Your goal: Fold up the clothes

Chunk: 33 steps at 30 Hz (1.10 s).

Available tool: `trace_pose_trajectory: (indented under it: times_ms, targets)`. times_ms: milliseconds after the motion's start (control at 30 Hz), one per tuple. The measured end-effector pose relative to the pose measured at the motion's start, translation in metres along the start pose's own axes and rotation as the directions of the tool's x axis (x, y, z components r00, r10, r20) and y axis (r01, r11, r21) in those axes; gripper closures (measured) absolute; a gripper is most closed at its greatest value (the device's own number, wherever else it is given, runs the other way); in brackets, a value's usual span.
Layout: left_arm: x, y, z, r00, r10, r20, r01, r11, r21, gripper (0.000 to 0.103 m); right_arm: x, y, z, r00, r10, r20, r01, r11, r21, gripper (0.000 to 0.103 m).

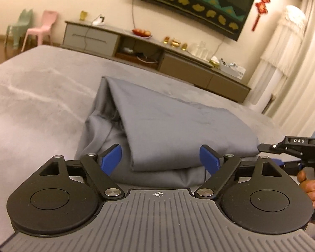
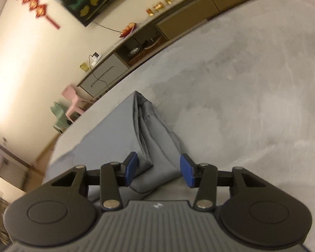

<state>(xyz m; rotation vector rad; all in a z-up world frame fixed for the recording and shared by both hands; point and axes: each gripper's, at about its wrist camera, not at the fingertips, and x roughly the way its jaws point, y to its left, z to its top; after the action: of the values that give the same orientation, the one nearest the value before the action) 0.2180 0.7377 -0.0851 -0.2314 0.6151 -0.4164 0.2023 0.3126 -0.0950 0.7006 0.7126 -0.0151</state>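
Grey folded garment [image 1: 157, 126] lies on the grey bed [image 1: 42, 96]; we see both L tongs [image 1: 160, 157] & R tongs [image 2: 158, 171] spread apart, pads flanking its near edge w/o clamping it.

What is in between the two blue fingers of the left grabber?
The folded grey cloth on the bed, seen in the left wrist view. The left gripper is open around it.

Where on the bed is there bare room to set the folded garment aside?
Bare grey bed cover lies left of the folded garment and beyond it toward the TV cabinet. It is crowded at the near edge, where the open left gripper and right gripper straddle the cloth.
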Motion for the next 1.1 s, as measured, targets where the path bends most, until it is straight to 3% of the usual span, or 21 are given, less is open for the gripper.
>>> trace_pose_trajectory:
  times_ms: [133, 233, 267, 333, 367, 400, 433, 600, 667, 767, 800, 900, 967, 1000, 1067, 1100]
  targets:
    - [0.007, 0.002, 0.001, 1.0, -0.007, -0.02, 0.007, 1.0, 0.004, 0.048, 0.0, 0.008, -0.005, 0.993, -0.086, 0.081, 0.089, 0.996, -0.03, 0.058]
    - [0.009, 0.012, 0.001, 0.999, -0.026, -0.032, 0.025, 0.999, -0.03, 0.052, 0.012, 0.008, -0.009, 0.999, -0.043, -0.021, 0.042, 0.997, -0.058, 0.066]
    - [0.011, 0.014, 0.003, 0.999, -0.031, -0.041, 0.029, 0.999, -0.041, 0.056, 0.016, 0.008, -0.011, 0.998, -0.036, -0.047, 0.032, 0.997, -0.07, 0.063]
    - [0.014, 0.02, 0.008, 0.997, -0.041, -0.06, 0.038, 0.997, -0.062, 0.073, 0.017, 0.014, -0.016, 0.998, -0.046, -0.053, 0.039, 0.992, -0.122, 0.089]
    - [0.015, 0.022, 0.011, 0.997, -0.047, -0.069, 0.042, 0.997, -0.072, 0.093, 0.013, 0.017, -0.017, 0.998, -0.041, -0.045, 0.034, 0.99, -0.14, 0.093]
    - [0.014, 0.03, 0.014, 0.995, -0.062, -0.073, 0.054, 0.993, -0.104, 0.102, 0.008, 0.02, -0.016, 0.999, -0.044, -0.025, 0.04, 0.987, -0.153, 0.095]
    - [0.012, 0.042, 0.017, 0.993, -0.09, -0.07, 0.078, 0.984, -0.163, 0.103, 0.003, 0.022, -0.016, 0.999, -0.052, -0.008, 0.05, 0.985, -0.165, 0.096]
    - [0.011, 0.092, 0.017, 0.993, -0.021, -0.12, -0.015, 0.956, -0.292, 0.103, 0.004, 0.019, -0.018, 0.995, -0.097, 0.006, 0.097, 0.984, -0.152, 0.096]
    - [0.013, 0.095, 0.01, 0.991, -0.043, -0.129, 0.0, 0.948, -0.318, 0.103, 0.006, 0.018, -0.018, 0.995, -0.103, -0.001, 0.102, 0.984, -0.146, 0.096]
    - [0.0, 0.083, 0.012, 0.994, -0.093, -0.065, 0.068, 0.946, -0.318, 0.103, 0.006, 0.016, -0.017, 0.995, -0.102, -0.009, 0.1, 0.986, -0.133, 0.09]
    - [-0.006, 0.076, 0.014, 0.994, -0.102, -0.045, 0.084, 0.949, -0.304, 0.086, 0.005, 0.015, -0.017, 0.995, -0.103, -0.008, 0.101, 0.987, -0.129, 0.087]
    - [-0.024, 0.052, 0.02, 0.992, -0.127, 0.008, 0.125, 0.957, -0.26, 0.05, 0.001, 0.019, -0.016, 0.994, -0.106, 0.008, 0.106, 0.983, -0.151, 0.086]
    - [-0.014, 0.041, 0.018, 0.994, -0.109, -0.013, 0.103, 0.965, -0.241, 0.036, 0.002, 0.024, -0.017, 0.993, -0.116, 0.016, 0.117, 0.975, -0.187, 0.086]
    - [-0.009, 0.036, 0.017, 0.995, -0.098, -0.027, 0.09, 0.969, -0.231, 0.031, 0.004, 0.027, -0.019, 0.992, -0.123, 0.017, 0.124, 0.971, -0.206, 0.088]
    - [0.003, 0.026, 0.015, 0.996, -0.076, -0.054, 0.063, 0.975, -0.212, 0.033, 0.007, 0.03, -0.022, 0.99, -0.139, 0.017, 0.139, 0.962, -0.236, 0.09]
    - [0.009, 0.022, 0.013, 0.996, -0.064, -0.067, 0.05, 0.978, -0.201, 0.043, 0.008, 0.03, -0.022, 0.99, -0.143, 0.018, 0.143, 0.958, -0.247, 0.091]
